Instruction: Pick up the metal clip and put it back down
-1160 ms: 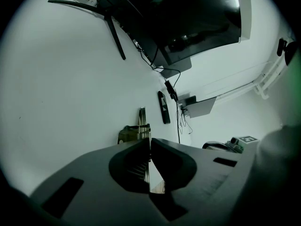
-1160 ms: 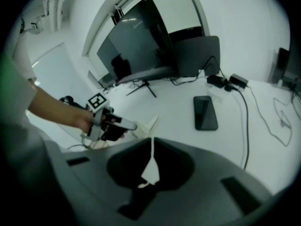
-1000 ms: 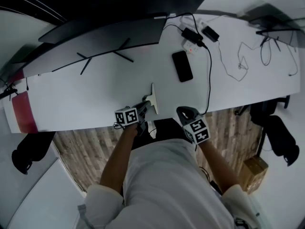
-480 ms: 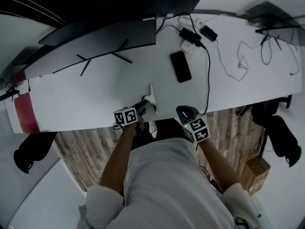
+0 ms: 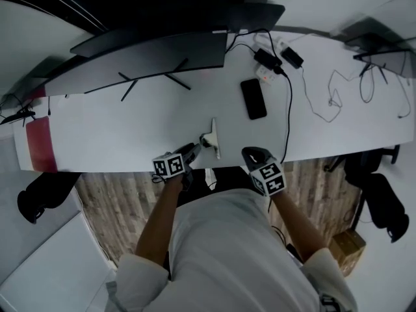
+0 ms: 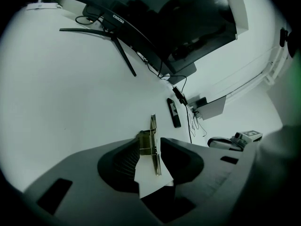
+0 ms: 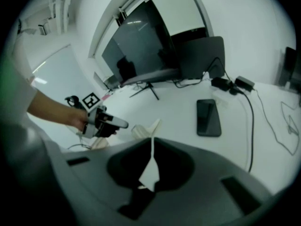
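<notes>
left gripper [image 6: 150, 140] newly agape round clip [image 6: 153, 126]

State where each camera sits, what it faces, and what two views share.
Head view: on the head, looking steeply down at the desk; shows torso, arms, left gripper, right gripper.
Left gripper view: on that gripper, along its jaws, just opening, clip between them.
Right gripper view: on that gripper, jaws together, facing the monitor; shows the left hand.
Shared: both gripper views show clip and phone.

The only legible print is a small white brand word, seemingly "coocaa", on the far curved monitor's [image 6: 160, 27] lower edge.
</notes>
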Available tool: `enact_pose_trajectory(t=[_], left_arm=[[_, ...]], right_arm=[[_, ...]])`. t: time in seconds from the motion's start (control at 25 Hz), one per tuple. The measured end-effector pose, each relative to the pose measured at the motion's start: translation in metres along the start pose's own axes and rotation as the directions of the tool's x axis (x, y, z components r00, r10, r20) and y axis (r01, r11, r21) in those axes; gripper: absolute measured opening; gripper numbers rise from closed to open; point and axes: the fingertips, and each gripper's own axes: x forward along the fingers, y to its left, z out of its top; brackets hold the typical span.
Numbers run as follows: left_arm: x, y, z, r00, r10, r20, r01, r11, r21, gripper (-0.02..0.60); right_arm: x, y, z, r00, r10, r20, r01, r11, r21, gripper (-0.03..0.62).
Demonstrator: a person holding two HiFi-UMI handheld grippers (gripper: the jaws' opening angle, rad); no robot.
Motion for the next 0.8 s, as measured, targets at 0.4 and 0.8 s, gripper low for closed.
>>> enact_pose_trajectory(t=[0.4,0.8], left_arm=[[-0.063,-0.005,-0.002,0.992,0.011,0.126,-0.015,0.999,0.028,0.146],[-0.123,-0.024,-0.021,0.971,0.023,0.240,-0.063,0.985,0.160,0.037]], right_arm=[[0.007,0.016,0.015,1.000,0.029,-0.002,-0.029,0.997,-0.075,0.035],[0.002,0.045,0.028,1.000,0.009,0.026,-0.005,0.988,-0.152,0.035]])
